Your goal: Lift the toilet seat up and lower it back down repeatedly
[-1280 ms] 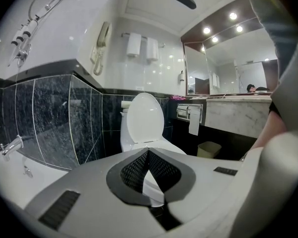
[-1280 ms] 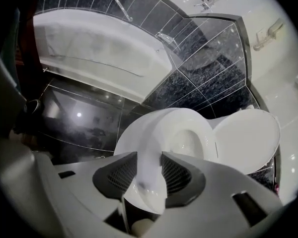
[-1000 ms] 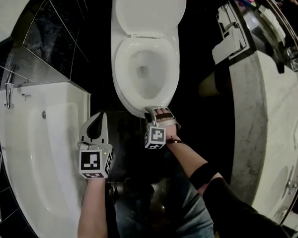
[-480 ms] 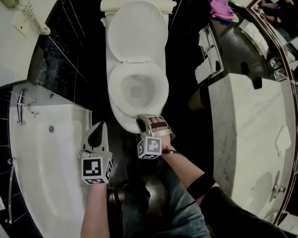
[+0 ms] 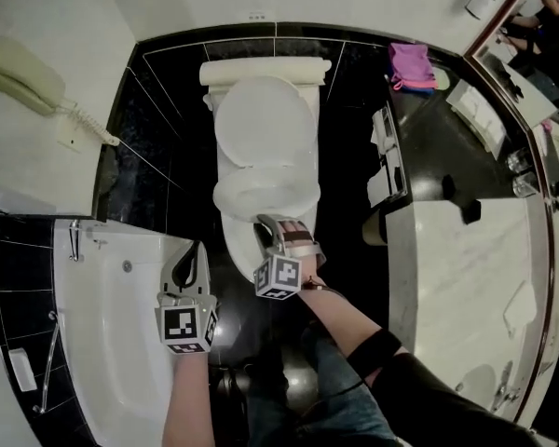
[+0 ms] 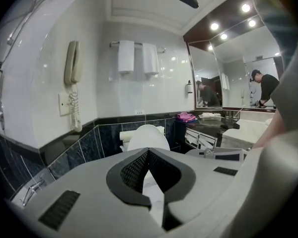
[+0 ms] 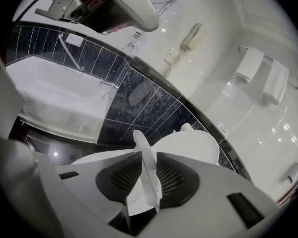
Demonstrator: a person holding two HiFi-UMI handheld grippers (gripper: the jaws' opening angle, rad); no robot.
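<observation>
Toilet seat (image 5: 265, 192) half-raised before upright lid (image 5: 261, 124), front rim clamped in right gripper (image 5: 268, 226), jaws just closing tighter; rim edge-on only in right gripper view. Left gripper (image 5: 196, 250) closed, empty, beside bathtub (image 5: 112, 343).

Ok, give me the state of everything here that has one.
toilet seat: partly raised, front rim gripped.
lid: up against the tank.
right gripper: shut on the toilet seat, jaws just closed further.
left gripper: shut, empty.
phone handset: on its wall cradle.
</observation>
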